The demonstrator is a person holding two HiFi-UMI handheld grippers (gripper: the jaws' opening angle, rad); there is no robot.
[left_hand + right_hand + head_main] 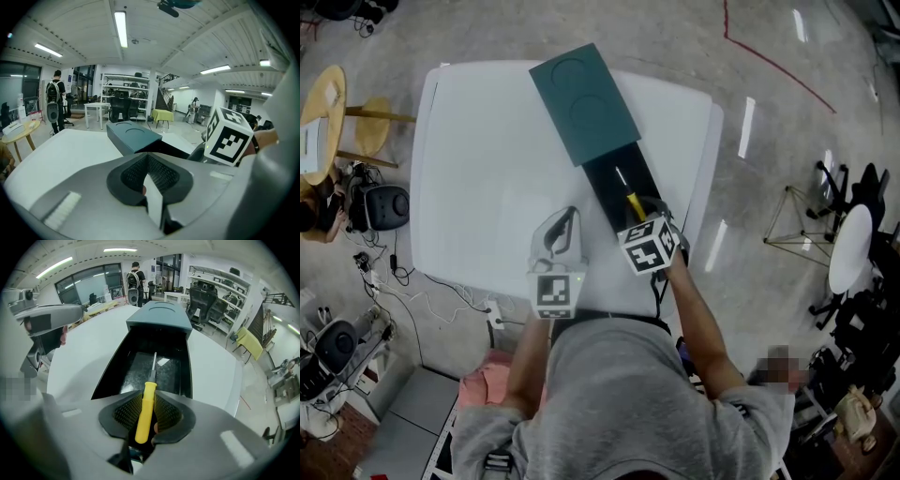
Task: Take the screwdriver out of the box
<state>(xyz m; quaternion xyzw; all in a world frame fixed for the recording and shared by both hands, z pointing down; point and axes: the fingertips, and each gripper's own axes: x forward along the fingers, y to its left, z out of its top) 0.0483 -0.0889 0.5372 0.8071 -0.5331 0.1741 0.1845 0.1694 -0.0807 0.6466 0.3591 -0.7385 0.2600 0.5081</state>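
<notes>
I judge the job about half done: the box (158,315) is slid open on the worktop (487,169), and the screwdriver (150,380) is gripped but not yet lifted, its shaft pointing down into the black tray. My right tool (147,401) is narrowed onto the yellow handle, with a ribbed pad against each side. My left tool (149,171) hangs closed and empty just beside the box. What remains is the lift clear.
</notes>
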